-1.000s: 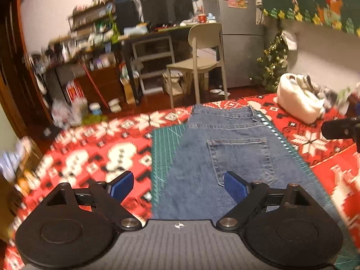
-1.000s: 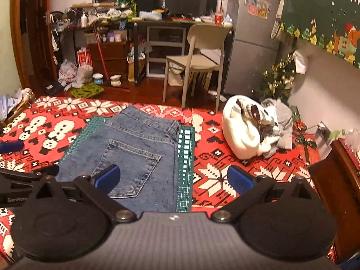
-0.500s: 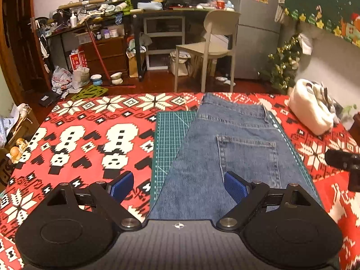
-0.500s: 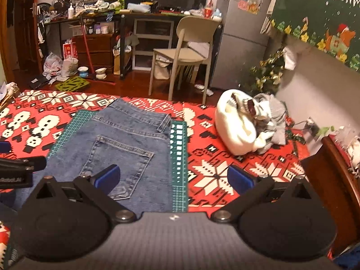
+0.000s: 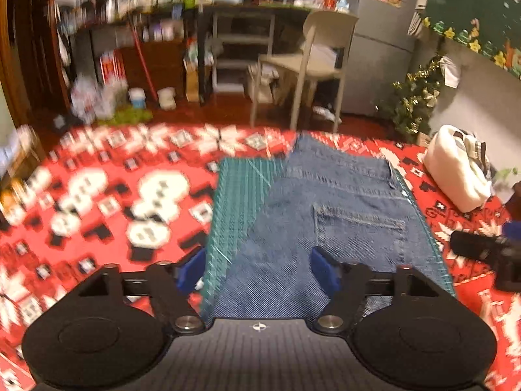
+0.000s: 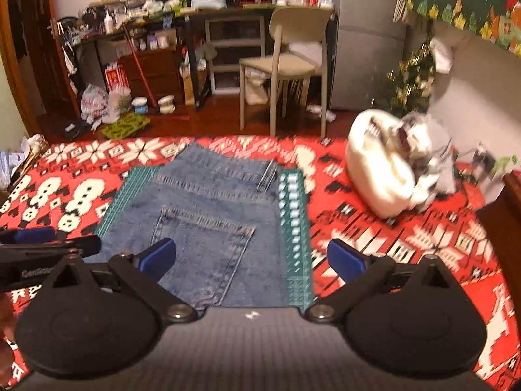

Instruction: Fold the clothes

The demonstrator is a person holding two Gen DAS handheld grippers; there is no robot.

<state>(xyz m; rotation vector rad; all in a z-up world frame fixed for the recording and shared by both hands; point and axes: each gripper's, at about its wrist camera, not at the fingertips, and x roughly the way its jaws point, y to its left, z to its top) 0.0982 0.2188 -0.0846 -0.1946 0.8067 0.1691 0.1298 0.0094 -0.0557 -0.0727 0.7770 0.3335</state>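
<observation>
Left wrist view: jeans (image 5: 329, 224) lie flat, back pocket up, on a green cutting mat (image 5: 237, 195) over a red snowman-patterned cloth (image 5: 97, 202) covering the worktop. Left tongs (image 5: 257, 268) hover over the jeans' near left edge, jaws closing, denim below them but not yet pinched. Right tongs (image 6: 250, 257) stand apart above the jeans' right edge and the mat's ruler strip, gripping nothing. A white bundle of clothes (image 6: 390, 169) sits well apart at the far right.
</observation>
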